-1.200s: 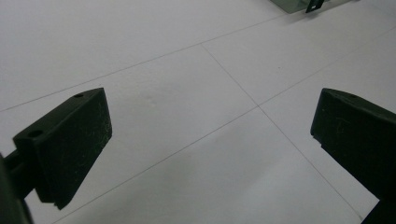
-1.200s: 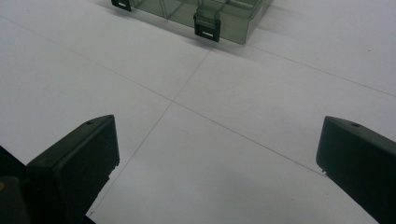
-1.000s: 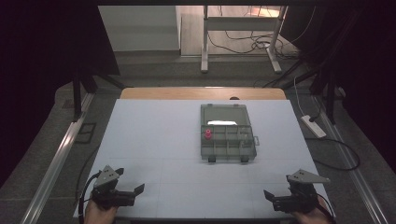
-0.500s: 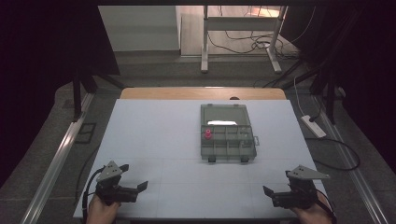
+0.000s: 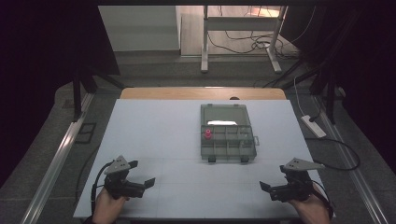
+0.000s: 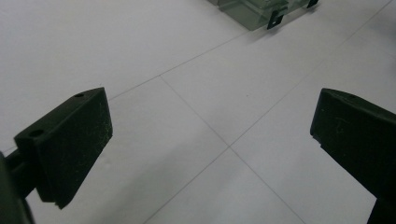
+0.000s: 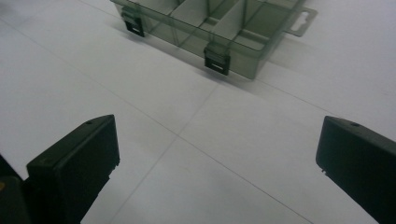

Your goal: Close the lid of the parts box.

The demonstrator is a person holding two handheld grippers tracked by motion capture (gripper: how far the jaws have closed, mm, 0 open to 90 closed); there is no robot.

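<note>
Your left black two-jaw handheld gripper and right black two-jaw handheld gripper each carry a grey three-cornered top plate and a black trailing cable. Jaw pads are matte black, blocky and wedge-shaped, lightly scuffed, with small round holes near the upper edges.

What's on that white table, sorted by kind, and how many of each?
Clear compartment box: 1
Small red piece in the box: 1
Handheld claws, left claw and right claw, both open and empty: 2
Total: 4
</note>
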